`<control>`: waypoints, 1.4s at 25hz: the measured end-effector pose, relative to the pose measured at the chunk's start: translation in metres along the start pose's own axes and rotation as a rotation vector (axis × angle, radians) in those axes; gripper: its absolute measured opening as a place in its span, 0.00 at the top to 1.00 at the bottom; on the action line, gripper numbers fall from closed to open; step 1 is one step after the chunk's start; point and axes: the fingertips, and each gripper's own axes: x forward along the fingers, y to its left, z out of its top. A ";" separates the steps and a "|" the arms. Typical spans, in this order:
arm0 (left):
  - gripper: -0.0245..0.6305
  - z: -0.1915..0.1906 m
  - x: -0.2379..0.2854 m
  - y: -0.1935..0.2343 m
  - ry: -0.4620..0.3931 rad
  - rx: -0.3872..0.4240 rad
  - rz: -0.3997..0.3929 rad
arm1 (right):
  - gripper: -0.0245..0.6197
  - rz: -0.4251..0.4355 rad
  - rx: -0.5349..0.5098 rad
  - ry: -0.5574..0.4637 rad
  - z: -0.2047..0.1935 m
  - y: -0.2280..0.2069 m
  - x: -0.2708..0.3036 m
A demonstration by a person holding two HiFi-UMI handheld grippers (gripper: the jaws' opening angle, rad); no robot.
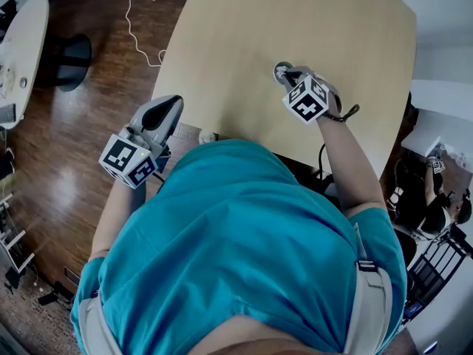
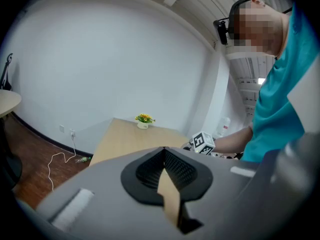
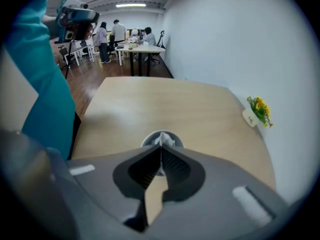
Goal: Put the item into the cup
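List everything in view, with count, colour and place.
table: 1, light wood, centre
cup: 1, grey, on table, near side
item: 1, white, crumpled, pinched just above cup
flower pot: 1, white with yellow blooms, table's far edge by wall
cable: 1, white, on floor past table
floor: 1, dark wood, around table
round table: 1, pale, far left
bystanders: a few, far end of room
shirt: 1, teal, on the person
left gripper: 1, grey, shut, empty, off table's left edge
right gripper: 1, grey, shut on item, over cup
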 end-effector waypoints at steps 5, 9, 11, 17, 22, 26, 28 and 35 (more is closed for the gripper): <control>0.96 0.004 -0.001 0.001 0.001 0.001 0.004 | 0.96 0.043 0.029 0.051 -0.007 0.001 0.024; 0.96 0.000 0.000 -0.005 0.007 0.008 0.008 | 0.95 0.047 0.034 0.042 -0.010 0.001 0.031; 0.96 -0.001 0.002 -0.007 0.010 0.011 0.007 | 0.94 0.049 0.060 0.025 -0.011 -0.001 0.029; 0.96 0.004 0.010 -0.011 0.009 0.025 0.001 | 0.68 0.080 0.134 -0.085 0.005 0.001 0.008; 0.96 0.011 0.029 -0.035 0.001 0.047 0.011 | 0.68 0.041 0.143 -0.246 0.016 -0.017 -0.037; 0.96 0.014 0.028 -0.054 -0.010 0.051 0.029 | 0.77 0.055 0.300 -0.511 0.016 -0.037 -0.097; 0.96 0.014 0.022 -0.060 -0.019 0.059 0.012 | 0.86 0.075 0.402 -0.663 0.016 -0.041 -0.133; 0.96 -0.007 -0.060 -0.056 -0.038 0.117 -0.127 | 0.96 0.015 0.587 -0.956 0.039 0.034 -0.232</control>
